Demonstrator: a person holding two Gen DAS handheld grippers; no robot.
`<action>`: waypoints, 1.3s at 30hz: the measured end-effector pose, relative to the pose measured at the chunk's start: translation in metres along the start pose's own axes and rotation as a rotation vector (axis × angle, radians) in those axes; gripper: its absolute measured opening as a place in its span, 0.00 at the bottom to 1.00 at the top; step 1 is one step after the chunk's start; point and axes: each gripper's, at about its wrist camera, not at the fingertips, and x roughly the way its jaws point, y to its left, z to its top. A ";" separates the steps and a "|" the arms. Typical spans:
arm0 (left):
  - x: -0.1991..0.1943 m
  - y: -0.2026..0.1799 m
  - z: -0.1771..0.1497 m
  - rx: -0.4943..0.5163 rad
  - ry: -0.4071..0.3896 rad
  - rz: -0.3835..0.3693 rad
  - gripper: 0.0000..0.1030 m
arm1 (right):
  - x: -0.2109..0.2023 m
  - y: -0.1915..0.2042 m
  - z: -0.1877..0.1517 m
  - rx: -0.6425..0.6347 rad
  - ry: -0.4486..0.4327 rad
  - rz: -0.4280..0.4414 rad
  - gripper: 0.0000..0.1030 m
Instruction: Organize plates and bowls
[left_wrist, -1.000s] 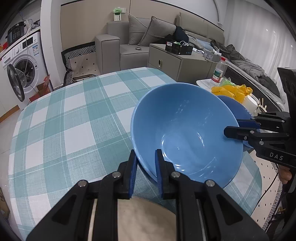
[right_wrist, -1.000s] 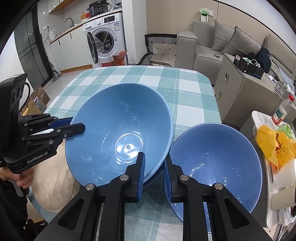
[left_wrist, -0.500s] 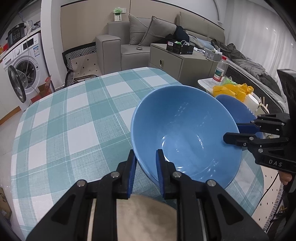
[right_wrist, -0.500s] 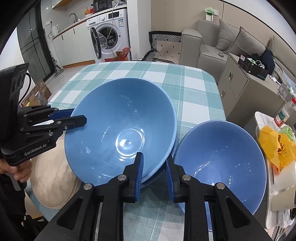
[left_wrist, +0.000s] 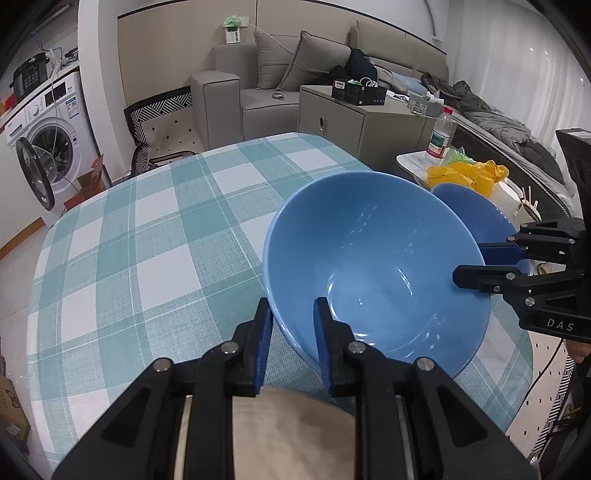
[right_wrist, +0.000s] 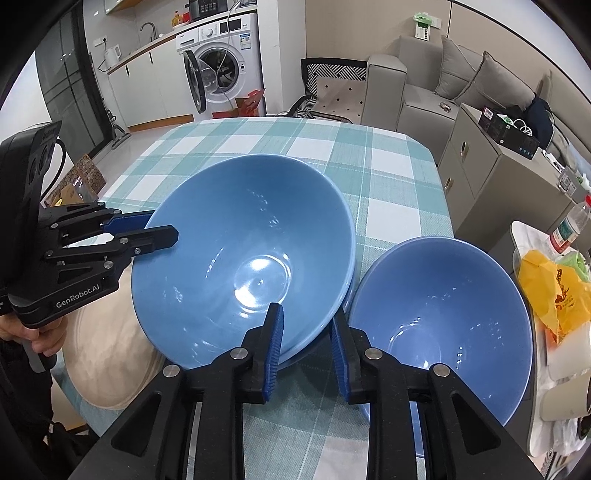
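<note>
A large blue bowl (left_wrist: 369, 266) (right_wrist: 240, 251) sits level on the checked table (left_wrist: 147, 258); a second blue rim shows just under it. My left gripper (left_wrist: 291, 306) (right_wrist: 162, 225) straddles its near-left rim, one pad inside and one outside. Its jaws are opening but still touch the wall. My right gripper (right_wrist: 306, 317) (left_wrist: 469, 262) straddles the opposite rim with its jaws slightly apart and slack around the rim. A smaller blue bowl (right_wrist: 443, 325) (left_wrist: 476, 210) stands just right of the large one.
A beige plate (right_wrist: 107, 362) (left_wrist: 295, 435) lies at the table's near edge, under my left gripper. Off the table's right side a small stand holds a yellow bag (right_wrist: 554, 291) and a bottle (left_wrist: 439, 136). A grey cabinet (left_wrist: 354, 122) stands beyond.
The large bowl has settled slightly lower onto the table. The gaps between both grippers' pads have widened a little, more on the right. Neither hand has shifted.
</note>
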 end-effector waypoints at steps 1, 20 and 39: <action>0.001 0.000 0.000 0.000 0.002 0.003 0.21 | 0.000 0.000 0.000 0.000 0.000 -0.001 0.24; -0.009 -0.007 0.005 0.029 -0.028 0.020 0.45 | -0.024 -0.010 -0.008 0.013 -0.053 0.005 0.48; -0.028 -0.030 0.030 0.050 -0.096 -0.068 1.00 | -0.062 -0.043 -0.022 0.267 -0.247 -0.040 0.98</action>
